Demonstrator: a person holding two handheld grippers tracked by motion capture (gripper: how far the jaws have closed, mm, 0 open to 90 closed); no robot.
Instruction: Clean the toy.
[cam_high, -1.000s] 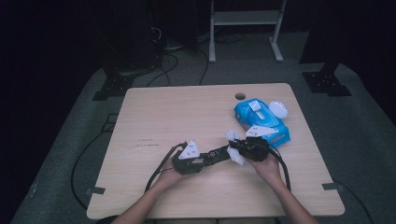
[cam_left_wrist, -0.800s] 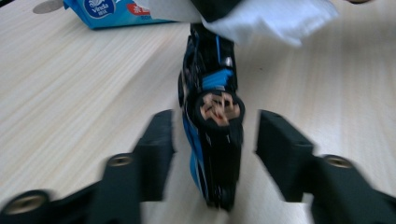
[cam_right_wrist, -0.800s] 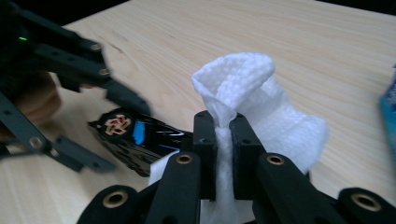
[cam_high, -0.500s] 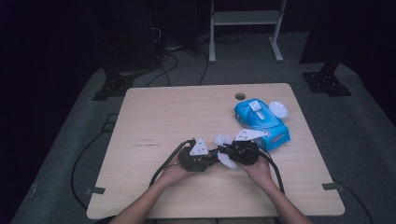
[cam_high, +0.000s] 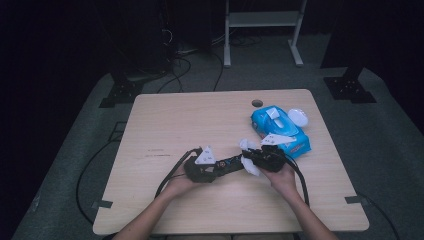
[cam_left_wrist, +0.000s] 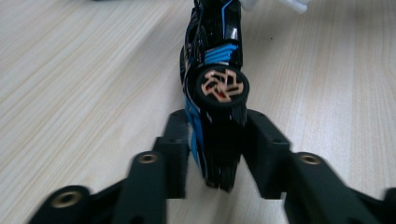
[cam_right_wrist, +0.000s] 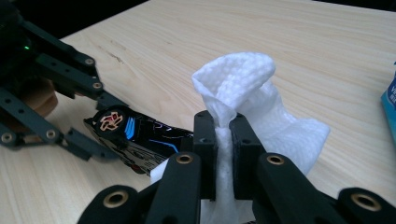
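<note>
A black toy car (cam_left_wrist: 217, 93) with blue stripes and a copper-spoked wheel lies on its side between the jaws of my left gripper (cam_left_wrist: 217, 144). The pads touch both flanks, and the jaws have just been opening a little around it. In the high view the left gripper (cam_high: 235, 162) points right, toward the right gripper (cam_high: 248, 159). My right gripper (cam_right_wrist: 226, 135) is shut on a crumpled white wipe (cam_right_wrist: 243, 74), which rests against the car's (cam_right_wrist: 140, 137) far end.
A blue wipe pack (cam_high: 280, 127) with its flap up lies at the table's right, with a white round lid (cam_high: 298, 117) beside it. A cable hole (cam_high: 257, 103) sits near the far edge. Both grippers' cables trail toward the front edge.
The right gripper and its wipe have shifted slightly left along the car. The left hand has stayed almost in place.
</note>
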